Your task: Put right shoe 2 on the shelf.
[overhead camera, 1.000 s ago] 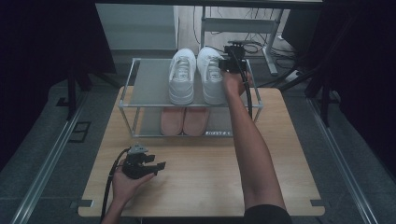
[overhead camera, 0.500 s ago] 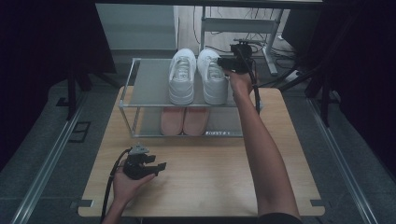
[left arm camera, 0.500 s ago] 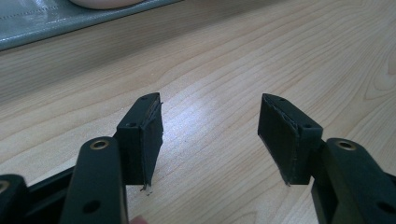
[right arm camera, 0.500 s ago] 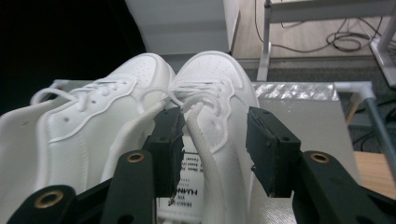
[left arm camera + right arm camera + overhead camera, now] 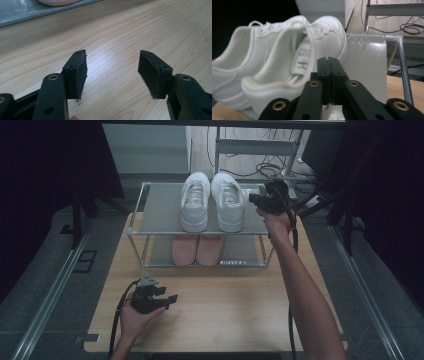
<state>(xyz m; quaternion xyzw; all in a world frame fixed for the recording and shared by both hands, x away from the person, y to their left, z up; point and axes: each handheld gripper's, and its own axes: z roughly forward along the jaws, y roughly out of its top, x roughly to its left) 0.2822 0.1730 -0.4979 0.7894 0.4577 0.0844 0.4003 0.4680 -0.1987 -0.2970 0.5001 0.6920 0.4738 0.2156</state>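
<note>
Right gripper (image 5: 329, 82): black two-jaw tool, pads pressed flat together with nothing between them — the jaws have just been closing. It hangs just beside the outer flank of the right-hand white leather low-top sneaker (image 5: 294, 72), apart from it; in the high view the same gripper (image 5: 261, 200) sits at the right end of the upper shelf. Left gripper (image 5: 112, 75): jaws standing wide apart and empty, lying low over the pale wood-grain tabletop (image 5: 150, 30) near its front edge (held idle in the left hand (image 5: 140, 312)). Task items: the right-hand sneaker (image 5: 227, 201) and its mate, the left-hand white low-top sneaker (image 5: 195, 200), side by side with toes pointing away, on the grey top panel of a two-tier metal-framed shoe rack (image 5: 160, 210). Lower tier: a pair of pale pink shoes (image 5: 197, 249), heels towards the person. Step in hand, as judged: the white pair looks placed, and the right gripper stands free of it — release done or a nudge to square it up. Next move would call for drawing the right gripper clear of the rack's frame without catching the sneaker's collar or laces.
</note>
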